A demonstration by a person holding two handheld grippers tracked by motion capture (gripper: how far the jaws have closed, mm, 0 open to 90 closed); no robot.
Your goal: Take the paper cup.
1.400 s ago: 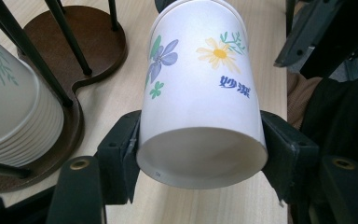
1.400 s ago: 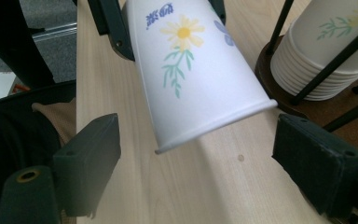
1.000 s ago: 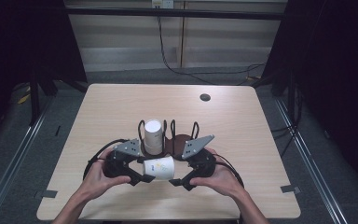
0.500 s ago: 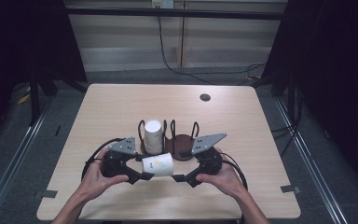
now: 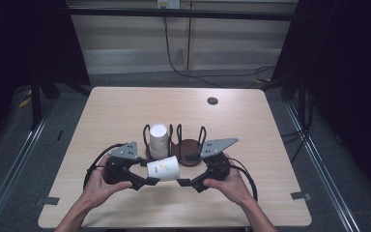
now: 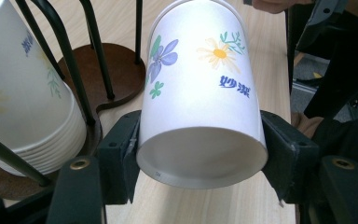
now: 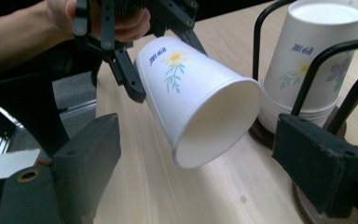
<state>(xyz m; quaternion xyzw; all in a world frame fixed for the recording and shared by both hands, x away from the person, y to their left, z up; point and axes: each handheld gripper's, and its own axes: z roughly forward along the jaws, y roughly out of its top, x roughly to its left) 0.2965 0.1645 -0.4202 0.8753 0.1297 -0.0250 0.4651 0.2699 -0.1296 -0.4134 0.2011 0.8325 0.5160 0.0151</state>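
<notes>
A white paper cup (image 5: 163,168) with a flower print lies on its side just above the table. My left gripper (image 5: 147,181) is shut on it near its base (image 6: 200,107), one jaw on each side. Its open mouth (image 7: 214,121) faces my right gripper (image 5: 182,182), which stands open with wide jaws close to the rim and does not touch it. Behind them a stack of upside-down cups (image 5: 158,139) sits in a black wire holder on a brown base (image 5: 189,151). The same stack (image 6: 23,102) (image 7: 312,60) appears beside each gripper.
The holder's second bay over the brown base (image 6: 119,74) holds no cups. A small dark round disc (image 5: 212,100) lies at the table's far right. The person's hands hold both grippers near the table's front edge (image 5: 174,223).
My right gripper has shifted slightly to the right, away from the cup's mouth. The left gripper and the cup have stayed in place.
</notes>
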